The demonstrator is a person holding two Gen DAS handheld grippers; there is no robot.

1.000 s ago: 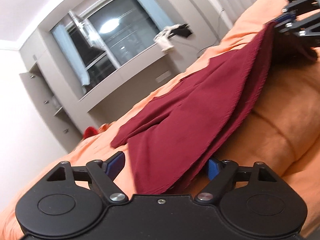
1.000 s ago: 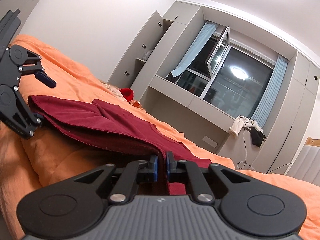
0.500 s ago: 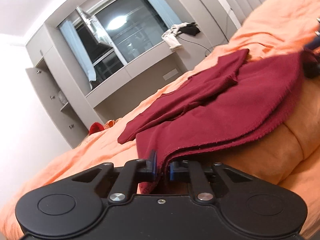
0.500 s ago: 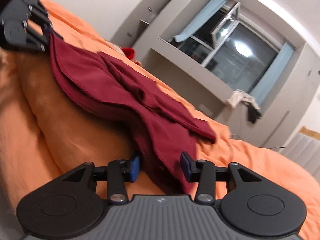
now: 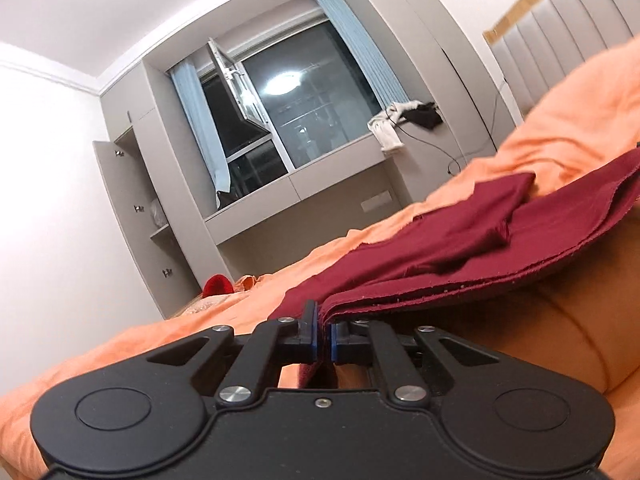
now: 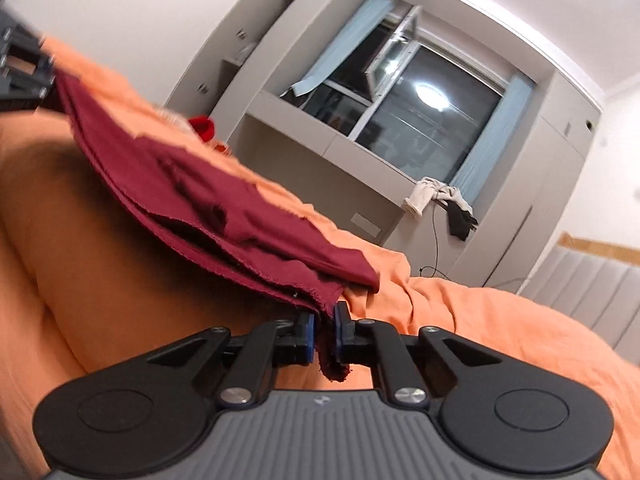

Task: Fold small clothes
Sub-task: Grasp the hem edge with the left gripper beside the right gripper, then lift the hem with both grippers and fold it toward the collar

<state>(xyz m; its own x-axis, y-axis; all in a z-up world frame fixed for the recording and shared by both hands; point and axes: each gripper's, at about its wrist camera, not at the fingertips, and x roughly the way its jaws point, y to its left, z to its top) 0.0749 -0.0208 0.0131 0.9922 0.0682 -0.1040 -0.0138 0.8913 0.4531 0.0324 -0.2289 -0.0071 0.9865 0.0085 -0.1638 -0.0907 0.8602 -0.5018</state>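
Observation:
A dark red garment lies folded in layers on the orange bedcover and stretches between both grippers. My left gripper is shut on one corner of its near edge. In the right wrist view the garment runs from the far left down to my right gripper, which is shut on its other corner; a bit of cloth hangs below the jaws. The left gripper also shows in the right wrist view at the far left, at the garment's far end.
A red item lies at the bed's far end by an open grey cupboard. Clothes hang on the window ledge. A padded headboard stands on the right.
My left gripper closed on the garment's corner a second ago. My right gripper opened half a second ago and has now shut again on the edge. The garment is now pulled taut and lifted.

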